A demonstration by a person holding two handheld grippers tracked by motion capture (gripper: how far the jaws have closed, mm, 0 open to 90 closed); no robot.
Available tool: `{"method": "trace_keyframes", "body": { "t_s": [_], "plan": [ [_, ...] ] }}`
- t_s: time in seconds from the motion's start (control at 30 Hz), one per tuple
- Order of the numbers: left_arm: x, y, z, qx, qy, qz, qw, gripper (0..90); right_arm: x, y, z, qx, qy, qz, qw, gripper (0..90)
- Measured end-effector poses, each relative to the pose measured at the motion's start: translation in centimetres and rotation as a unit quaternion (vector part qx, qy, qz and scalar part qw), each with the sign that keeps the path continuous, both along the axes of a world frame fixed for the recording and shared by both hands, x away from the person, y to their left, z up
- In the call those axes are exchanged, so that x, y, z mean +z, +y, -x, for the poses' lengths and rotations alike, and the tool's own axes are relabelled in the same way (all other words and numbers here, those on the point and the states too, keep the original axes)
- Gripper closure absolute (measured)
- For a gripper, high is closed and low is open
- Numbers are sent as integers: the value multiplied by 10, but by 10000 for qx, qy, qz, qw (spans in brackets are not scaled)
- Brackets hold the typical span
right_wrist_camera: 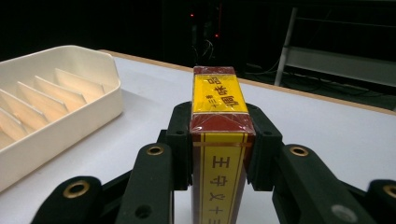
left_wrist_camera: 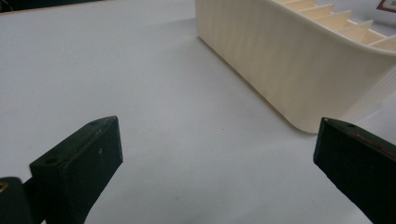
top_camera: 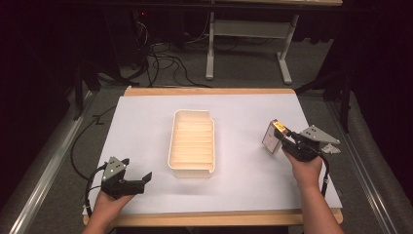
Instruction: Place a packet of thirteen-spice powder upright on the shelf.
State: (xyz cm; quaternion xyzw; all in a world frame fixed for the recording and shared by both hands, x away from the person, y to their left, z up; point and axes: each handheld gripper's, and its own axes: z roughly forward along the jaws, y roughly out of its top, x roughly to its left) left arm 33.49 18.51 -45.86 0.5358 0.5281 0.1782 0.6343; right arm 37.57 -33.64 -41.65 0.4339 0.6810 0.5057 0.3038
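Here, red-yellow box (right_wrist_camera: pixel 219 140) clamped upright inside right claw (right_wrist_camera: pixel 219 154)

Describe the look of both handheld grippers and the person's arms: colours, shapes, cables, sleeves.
Both the left gripper and the right gripper are black, each topped by a grey three-cornered plate with dark dots. Jaws are blocky black pads; the right gripper's linkage arms carry brass-coloured rivets. A black cable trails from each. Forearms are bare, no sleeves in view.
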Motion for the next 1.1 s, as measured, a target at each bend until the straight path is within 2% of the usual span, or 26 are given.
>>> {"method": "trace_keyframes", "body": {
  "t_s": [0.33, 0.6, 0.9, 1.0, 1.07, 1.1],
  "plan": [
    [0, -1, 1, -15, -9, 9, 10000, 18, 2, 4, 1, 134, -41, 58, 9999, 685],
    [0, -2, 2, -61, -7, -56, 10000, 18, 8, 7, 4, 299, -97, 14, 9995, 685],
    [1, 0, 0, -83, -27, -18, 10000, 18, 11, 22, 3, 713, -115, 69, 9974, 685],
    [0, 0, 1, -113, -32, -69, 9999, 18, 14, 30, 5, 908, -177, 71, 9957, 684],
    [2, 0, 1, -118, -50, -45, 9999, 18, 18, 38, 6, 1092, -174, 58, 9939, 684],
    [2, 0, 1, -107, -62, -20, 9999, 18, 18, 38, 6, 1092, -174, 58, 9939, 684]
  ]
}}
